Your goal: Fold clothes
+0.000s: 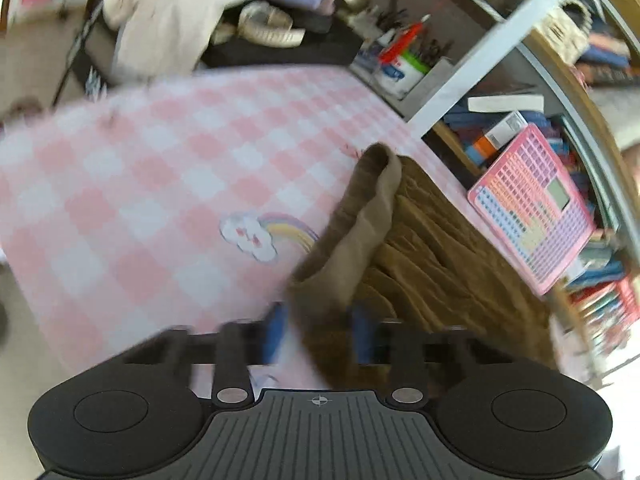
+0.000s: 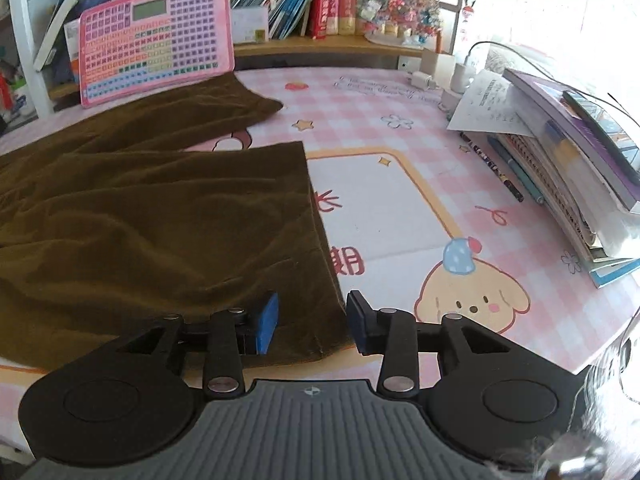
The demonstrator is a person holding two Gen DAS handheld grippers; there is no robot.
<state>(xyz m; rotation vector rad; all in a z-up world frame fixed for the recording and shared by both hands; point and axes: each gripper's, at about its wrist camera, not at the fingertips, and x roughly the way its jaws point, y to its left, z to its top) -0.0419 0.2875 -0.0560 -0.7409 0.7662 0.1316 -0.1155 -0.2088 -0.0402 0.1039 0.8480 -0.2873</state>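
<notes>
Table (image 2: 400, 92) under a pink checked cartoon cloth, wooden bookshelf (image 2: 320, 46) packed with books behind it, pink keypad board (image 2: 156, 36) leaning there, stacked books (image 2: 568, 152) at right, bright window light (image 2: 560, 0), cluttered shelves in blurred left view

Brown trousers (image 2: 160, 208) are soft, matt, velvety cloth. The counter (image 2: 400, 208) wears a smooth, slightly glossy printed cover. Blue fingers (image 2: 269, 320) look rubbery and matt.

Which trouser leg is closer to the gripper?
The front leg, whose hem corner lies between the right gripper's open jaws. The other leg stretches toward the pink board.
</notes>
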